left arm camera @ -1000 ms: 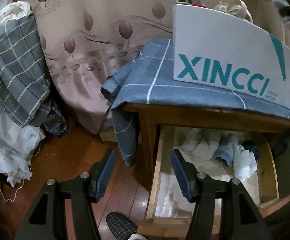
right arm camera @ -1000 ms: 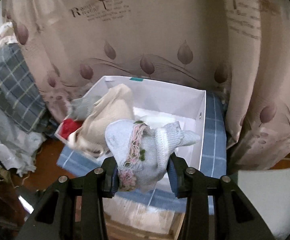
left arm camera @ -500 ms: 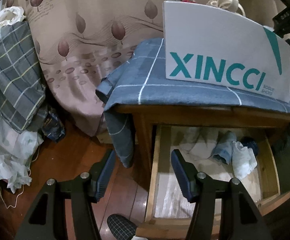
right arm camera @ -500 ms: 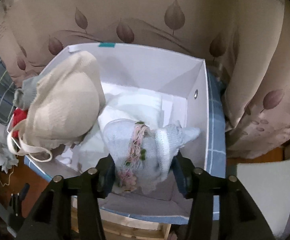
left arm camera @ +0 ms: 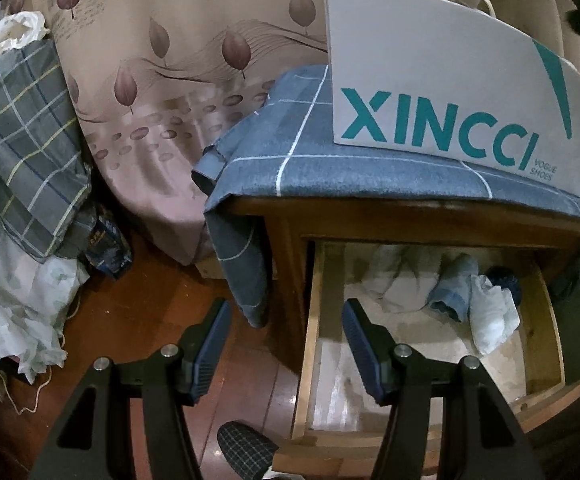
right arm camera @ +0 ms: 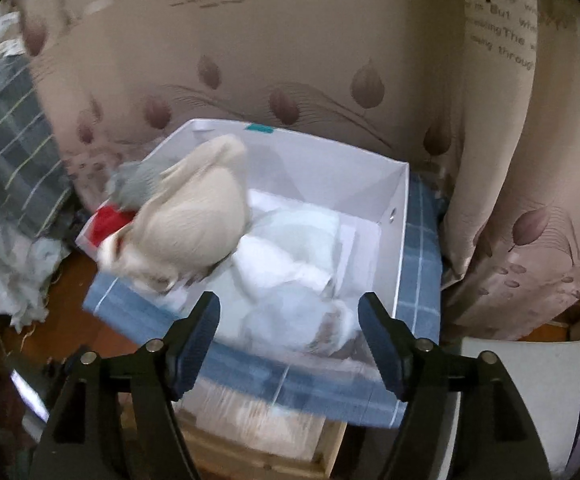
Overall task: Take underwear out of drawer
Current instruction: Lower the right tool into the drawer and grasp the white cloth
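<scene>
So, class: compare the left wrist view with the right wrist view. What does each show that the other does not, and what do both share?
Only the left wrist view shows the inside of the open drawer with small garments at its back, the XINCCI lettering on the box's side, and the empty left claw.

Only the right wrist view shows inside the white box: a cream garment and a blurred pale blue piece, which lies below the opening right claw.

Both show the box, the blue checked cloth and the leaf-print curtain.
</scene>
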`<action>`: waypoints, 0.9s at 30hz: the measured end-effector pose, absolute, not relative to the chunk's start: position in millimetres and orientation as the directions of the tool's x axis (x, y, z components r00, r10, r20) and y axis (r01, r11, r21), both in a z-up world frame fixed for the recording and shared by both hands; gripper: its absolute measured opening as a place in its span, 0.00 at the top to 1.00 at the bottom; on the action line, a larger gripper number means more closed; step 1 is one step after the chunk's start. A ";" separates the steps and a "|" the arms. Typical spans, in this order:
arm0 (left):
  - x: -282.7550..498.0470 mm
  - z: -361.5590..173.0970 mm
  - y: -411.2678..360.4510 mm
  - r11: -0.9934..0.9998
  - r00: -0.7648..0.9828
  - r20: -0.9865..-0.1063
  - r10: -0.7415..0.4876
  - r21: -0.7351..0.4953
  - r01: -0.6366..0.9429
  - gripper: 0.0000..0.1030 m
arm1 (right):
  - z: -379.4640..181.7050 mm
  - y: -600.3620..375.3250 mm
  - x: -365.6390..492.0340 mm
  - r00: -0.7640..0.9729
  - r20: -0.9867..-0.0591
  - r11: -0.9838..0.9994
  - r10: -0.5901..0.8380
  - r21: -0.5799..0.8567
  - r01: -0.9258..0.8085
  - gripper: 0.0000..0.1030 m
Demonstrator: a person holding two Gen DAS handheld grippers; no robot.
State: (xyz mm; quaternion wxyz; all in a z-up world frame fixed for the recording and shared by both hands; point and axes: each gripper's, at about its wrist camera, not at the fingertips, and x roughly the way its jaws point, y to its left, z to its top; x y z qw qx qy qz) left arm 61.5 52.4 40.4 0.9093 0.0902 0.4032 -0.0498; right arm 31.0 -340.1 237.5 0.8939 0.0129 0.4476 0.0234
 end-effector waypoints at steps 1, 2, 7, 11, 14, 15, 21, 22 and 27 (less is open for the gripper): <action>61.5 40.2 52.6 0.979 0.669 -0.743 -0.017 0.123 0.162 0.43 | 235.5 -335.0 21.1 0.591 -0.804 0.998 0.063 0.039 -0.053 0.29; 62.0 39.4 52.4 0.979 0.663 -0.748 -0.018 0.121 0.163 0.43 | 231.8 -330.3 11.6 0.581 -0.810 0.996 0.073 0.034 -0.077 0.29; 62.9 38.9 53.8 0.981 0.653 -0.757 -0.024 0.107 0.160 0.43 | 190.2 -301.7 -33.3 0.513 -0.851 0.980 0.112 0.009 -0.199 0.29; 63.0 38.2 56.9 0.984 0.649 -0.760 -0.028 0.095 0.153 0.43 | 128.9 -280.9 -46.3 0.423 -0.899 0.954 0.116 -0.018 -0.300 0.29; 65.4 36.9 62.0 0.987 0.636 -0.771 -0.024 0.082 0.137 0.43 | 81.5 -273.4 -40.1 0.362 -0.928 0.940 0.092 -0.039 -0.340 0.30; 66.5 36.7 64.2 0.989 0.633 -0.773 -0.024 0.076 0.129 0.43 | 69.5 -272.2 -37.0 0.354 -0.932 0.935 0.081 -0.051 -0.350 0.30; 71.7 32.6 76.0 0.995 0.602 -0.798 -0.027 0.036 0.093 0.43 | -10.5 -261.6 -11.5 0.298 -0.955 0.881 0.005 -0.136 -0.453 0.36; 72.6 31.6 77.5 0.996 0.596 -0.802 -0.027 0.033 0.088 0.43 | -18.5 -261.2 -10.4 0.290 -0.957 0.876 -0.004 -0.143 -0.460 0.36; 77.0 25.5 79.6 0.996 0.568 -0.822 -0.032 0.018 0.083 0.43 | -50.5 -262.0 6.6 0.324 -0.942 0.835 -0.084 -0.244 -0.493 0.38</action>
